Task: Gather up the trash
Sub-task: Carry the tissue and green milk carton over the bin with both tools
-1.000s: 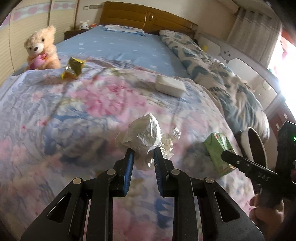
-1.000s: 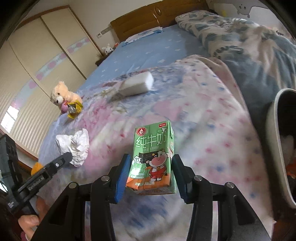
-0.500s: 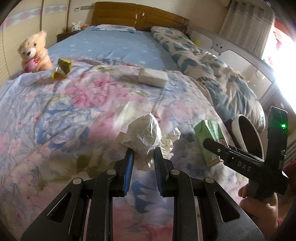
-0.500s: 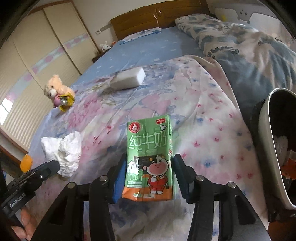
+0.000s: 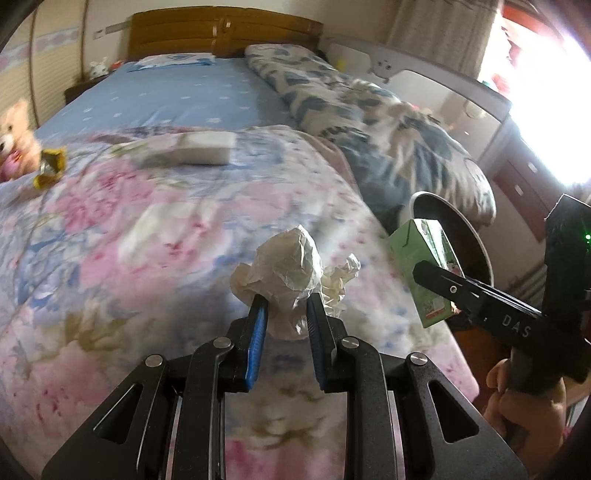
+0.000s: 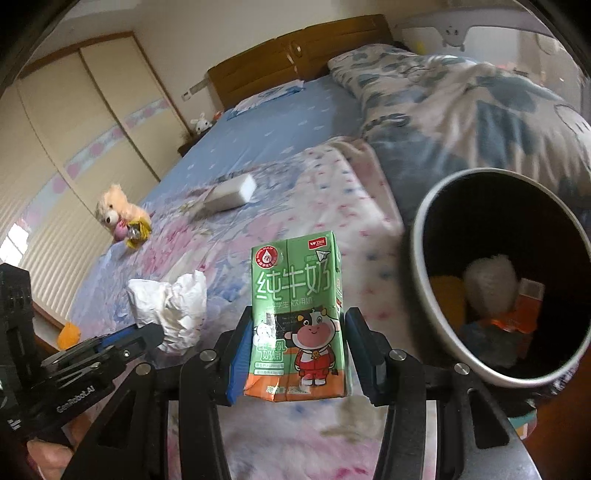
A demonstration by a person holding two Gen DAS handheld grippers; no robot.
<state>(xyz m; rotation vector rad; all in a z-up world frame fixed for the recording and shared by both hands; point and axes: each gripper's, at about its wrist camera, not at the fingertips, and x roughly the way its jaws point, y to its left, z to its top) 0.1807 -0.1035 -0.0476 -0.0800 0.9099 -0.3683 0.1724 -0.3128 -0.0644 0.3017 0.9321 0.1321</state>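
My left gripper (image 5: pixel 284 308) is shut on a crumpled white paper ball (image 5: pixel 286 266) and holds it above the flowered quilt; the ball also shows in the right wrist view (image 6: pixel 171 306). My right gripper (image 6: pixel 293 338) is shut on a green milk carton (image 6: pixel 297 321), held upright next to the open trash bin (image 6: pixel 421 280). The carton (image 5: pixel 421 254) and the bin's rim (image 5: pixel 472 236) show at the right of the left wrist view. A yellow wrapper (image 5: pixel 50 166) lies far left by the teddy bear.
A white rectangular box (image 5: pixel 201 149) lies mid-bed. A teddy bear (image 6: pixel 112 216) sits at the left edge. A rolled blue-patterned duvet (image 5: pixel 388 133) runs along the right. The bin holds several pieces of trash (image 6: pixel 487 284). A wooden headboard (image 5: pixel 225 35) stands behind.
Both grippers have moved right toward the bin with their loads. The bin's opening now fills the right side of the right wrist view.
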